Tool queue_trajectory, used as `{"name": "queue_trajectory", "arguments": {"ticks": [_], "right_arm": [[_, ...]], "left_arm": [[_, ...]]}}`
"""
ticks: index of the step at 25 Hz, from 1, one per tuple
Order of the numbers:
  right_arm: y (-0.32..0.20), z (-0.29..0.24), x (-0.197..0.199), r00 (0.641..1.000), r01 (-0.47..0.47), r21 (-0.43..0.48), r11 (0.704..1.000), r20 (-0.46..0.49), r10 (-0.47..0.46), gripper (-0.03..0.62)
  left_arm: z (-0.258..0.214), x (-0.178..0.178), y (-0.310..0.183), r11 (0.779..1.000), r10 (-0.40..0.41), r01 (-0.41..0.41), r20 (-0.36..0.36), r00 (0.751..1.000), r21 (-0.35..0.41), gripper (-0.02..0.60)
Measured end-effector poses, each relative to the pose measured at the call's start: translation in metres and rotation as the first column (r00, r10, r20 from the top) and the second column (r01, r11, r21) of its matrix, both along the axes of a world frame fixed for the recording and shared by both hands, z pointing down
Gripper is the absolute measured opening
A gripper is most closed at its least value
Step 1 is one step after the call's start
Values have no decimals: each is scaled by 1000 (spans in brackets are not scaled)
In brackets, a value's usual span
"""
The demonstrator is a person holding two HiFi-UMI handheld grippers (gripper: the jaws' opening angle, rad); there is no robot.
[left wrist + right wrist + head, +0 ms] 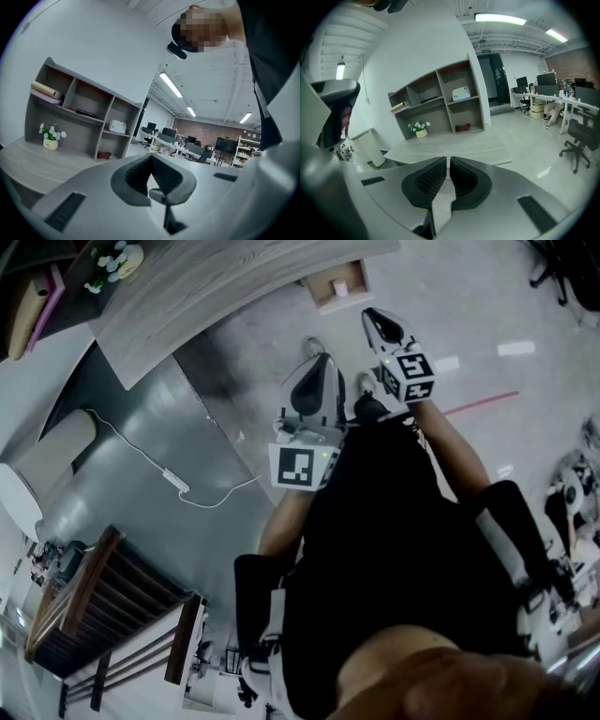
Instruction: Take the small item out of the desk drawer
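Plainly, ribbed dark pads point(429, 180) meet in left gripper point(151, 158) and right gripper point(447, 160).

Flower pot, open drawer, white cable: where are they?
flower pot point(421, 133), right gripper view, on the pot's front.
open drawer point(339, 304), head view, on its wooden rim.
white cable point(225, 497), head view, on its floor curve.

Ceiling strip lights point(499, 18) light both gripper views brightly and evenly, leaving pale reflections on the glossy floor point(534, 140). The head view is dimmer, with hard contrast. All three views bend strongly toward dark, vignetted edges; the near jaws look soft.
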State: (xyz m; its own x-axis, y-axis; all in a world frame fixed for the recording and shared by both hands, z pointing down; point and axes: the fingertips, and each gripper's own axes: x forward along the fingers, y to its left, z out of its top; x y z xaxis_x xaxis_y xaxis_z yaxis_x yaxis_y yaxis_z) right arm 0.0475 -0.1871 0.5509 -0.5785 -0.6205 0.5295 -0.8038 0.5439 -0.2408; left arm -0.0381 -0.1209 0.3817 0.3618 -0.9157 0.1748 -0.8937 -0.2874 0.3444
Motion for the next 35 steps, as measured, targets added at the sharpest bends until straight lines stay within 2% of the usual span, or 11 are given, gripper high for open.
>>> {"name": "queue_trajectory", "arguments": {"ticks": [6,18,31,35], "right_arm": [[-17,71,-7,999,-5,-113,994,-50,-1,58],[-46,197,-4,981,-38,-240,970,-193,-9,120],[-64,320,5,946,-106,-376,920,-323,-24,152],[-64,343,6,938,-109,-410,906,-344,-43,160]], "left_arm": [[16,-4,-14,999,22,-22,-4,1000,-24,-8],[49,-11,-30,997,13,-15,-25,1000,-77,-8],[73,-17,-45,995,3,-7,-46,999,-104,-8],[83,-19,-47,993,-5,0,-47,999,-118,-8]]}}
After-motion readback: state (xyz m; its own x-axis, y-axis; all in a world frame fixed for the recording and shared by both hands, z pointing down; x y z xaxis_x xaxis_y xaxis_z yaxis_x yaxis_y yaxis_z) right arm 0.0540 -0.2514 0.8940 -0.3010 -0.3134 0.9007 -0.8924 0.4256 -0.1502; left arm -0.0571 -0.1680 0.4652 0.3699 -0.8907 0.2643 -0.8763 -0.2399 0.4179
